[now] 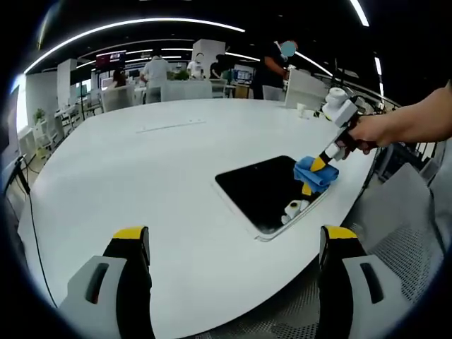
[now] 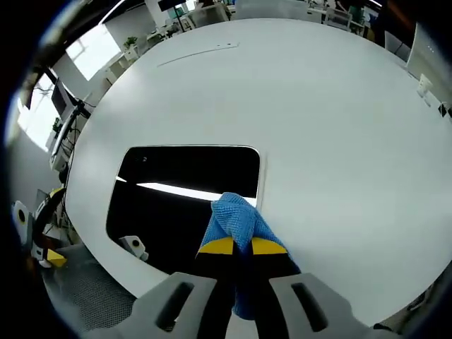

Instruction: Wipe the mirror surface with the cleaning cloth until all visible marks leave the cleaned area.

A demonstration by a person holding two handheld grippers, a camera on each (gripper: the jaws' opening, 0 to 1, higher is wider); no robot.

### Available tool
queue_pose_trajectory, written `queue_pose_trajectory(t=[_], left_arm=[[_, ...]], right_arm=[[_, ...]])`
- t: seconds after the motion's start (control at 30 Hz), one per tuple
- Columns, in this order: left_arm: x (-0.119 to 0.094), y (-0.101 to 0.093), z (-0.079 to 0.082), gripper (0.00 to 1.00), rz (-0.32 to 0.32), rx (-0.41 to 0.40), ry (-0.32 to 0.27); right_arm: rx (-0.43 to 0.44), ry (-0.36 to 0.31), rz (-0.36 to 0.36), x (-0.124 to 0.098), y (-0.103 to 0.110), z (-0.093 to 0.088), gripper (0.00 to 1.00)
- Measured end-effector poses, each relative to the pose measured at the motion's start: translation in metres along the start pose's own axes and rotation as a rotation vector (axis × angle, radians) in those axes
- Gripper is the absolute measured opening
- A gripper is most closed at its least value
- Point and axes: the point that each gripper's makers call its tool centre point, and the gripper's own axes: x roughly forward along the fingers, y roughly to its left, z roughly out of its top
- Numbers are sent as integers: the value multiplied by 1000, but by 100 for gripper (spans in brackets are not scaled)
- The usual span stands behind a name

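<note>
A dark rectangular mirror (image 1: 265,191) (image 2: 180,194) lies flat on the white table, near its edge. A blue cleaning cloth (image 1: 315,174) (image 2: 236,219) rests on one corner of the mirror. My right gripper (image 2: 236,246) is shut on the cloth and presses it down; in the left gripper view a hand holds that gripper (image 1: 314,175) at the mirror's far right corner. My left gripper (image 1: 235,240) stands open above the bare table, well short of the mirror, with nothing between its yellow-tipped fingers (image 1: 131,236).
The big white table (image 1: 155,176) (image 2: 332,120) stretches away with a thin strip (image 1: 169,127) lying on it. Grey mesh chairs (image 1: 406,233) stand past the near edge. People and desks fill the far office background. A small white box (image 1: 302,109) sits far right.
</note>
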Motion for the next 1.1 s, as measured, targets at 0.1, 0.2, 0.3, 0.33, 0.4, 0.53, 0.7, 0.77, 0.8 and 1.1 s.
queue_pose_trajectory(t=[0.1,0.2,0.3,0.33,0.4,0.53,0.7,0.77,0.8,1.1], left_arm=[[0,1,0,99,2,-1,-1],[2,2,-2,99,0,1,4],[3,2,-2,99,-4,2,6],[3,2,-3,99,-4,0,7],[3,2,-3,99,-5,-6,5],[2,2,0,99,2,-8,-3],[2,3,2,99,10,-2,-9],[2,3,3,99,10,0,-18],[2,3,3,99,9,-3,-16],[0,0,0,99,0,15,1]], right_arm=[[7,2,4,-2,1,-4,0],[6,4,11,-5,2,-8,0],[29,14,15,-7,3,-13,0],[33,15,16,-7,3,-15,0],[40,17,17,-9,4,-18,0],[63,31,18,-7,3,-21,0],[54,25,10,-4,2,-19,0],[57,25,9,-5,2,-19,0],[65,28,9,-5,2,-19,0],[77,26,11,-3,9,-18,0]])
